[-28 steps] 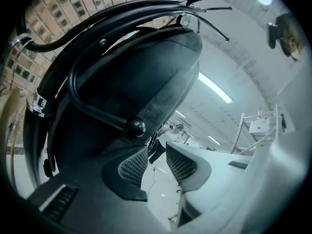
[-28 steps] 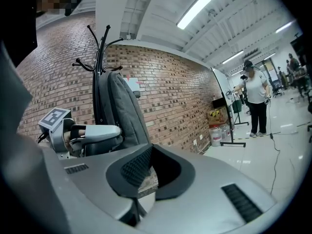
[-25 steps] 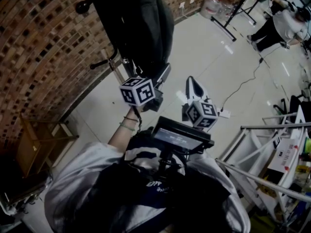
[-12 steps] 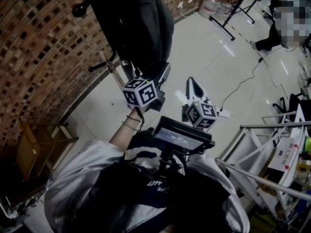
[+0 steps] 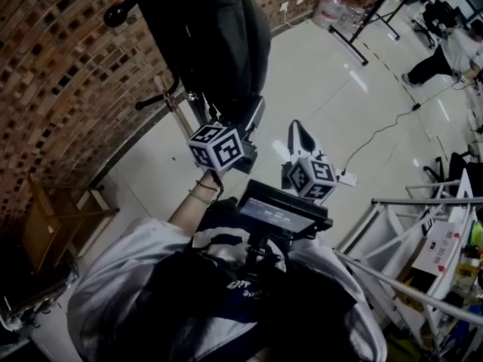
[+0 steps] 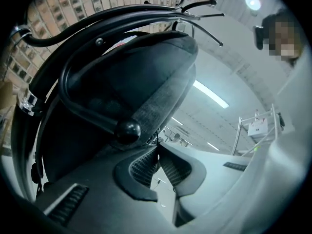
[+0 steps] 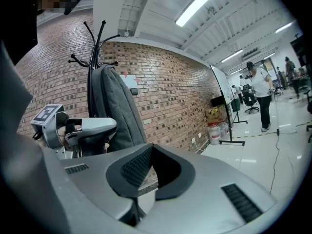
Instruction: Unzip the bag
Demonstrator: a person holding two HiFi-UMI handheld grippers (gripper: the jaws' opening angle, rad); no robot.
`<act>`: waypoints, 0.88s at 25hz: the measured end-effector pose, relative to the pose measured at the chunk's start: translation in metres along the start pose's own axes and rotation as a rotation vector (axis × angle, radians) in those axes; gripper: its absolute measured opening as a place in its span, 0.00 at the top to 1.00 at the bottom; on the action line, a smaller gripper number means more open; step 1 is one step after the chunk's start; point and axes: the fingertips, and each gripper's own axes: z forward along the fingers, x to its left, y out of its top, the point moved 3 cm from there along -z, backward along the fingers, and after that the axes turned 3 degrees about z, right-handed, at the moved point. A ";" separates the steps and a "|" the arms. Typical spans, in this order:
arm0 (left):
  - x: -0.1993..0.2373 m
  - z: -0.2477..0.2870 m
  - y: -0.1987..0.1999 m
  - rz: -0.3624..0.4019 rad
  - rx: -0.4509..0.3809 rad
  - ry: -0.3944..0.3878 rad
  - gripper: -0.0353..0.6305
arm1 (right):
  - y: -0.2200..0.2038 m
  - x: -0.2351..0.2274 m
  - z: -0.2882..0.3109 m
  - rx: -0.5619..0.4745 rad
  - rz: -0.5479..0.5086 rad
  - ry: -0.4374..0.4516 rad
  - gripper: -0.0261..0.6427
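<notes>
Presently, item one: a dark grey fabric backpack (image 5: 219,36) hung from a black metal coat stand (image 7: 95,38) at twelve o'clock, and we saw no opened zip. The left gripper (image 6: 157,145) jaws were closing, narrow, on a thin dark tab (image 6: 158,133), which we judged to be the zip pull. The right gripper (image 7: 152,147) jaws stood together, empty. The whole pull remained.
</notes>
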 end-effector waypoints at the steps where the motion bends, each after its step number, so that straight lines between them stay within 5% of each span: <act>1: 0.000 0.000 -0.001 -0.008 -0.005 0.008 0.92 | 0.002 -0.001 0.001 0.002 -0.003 0.011 0.95; 22: -0.009 -0.006 0.005 0.065 -0.058 0.198 0.92 | 0.012 -0.009 0.040 0.100 -0.070 0.303 0.95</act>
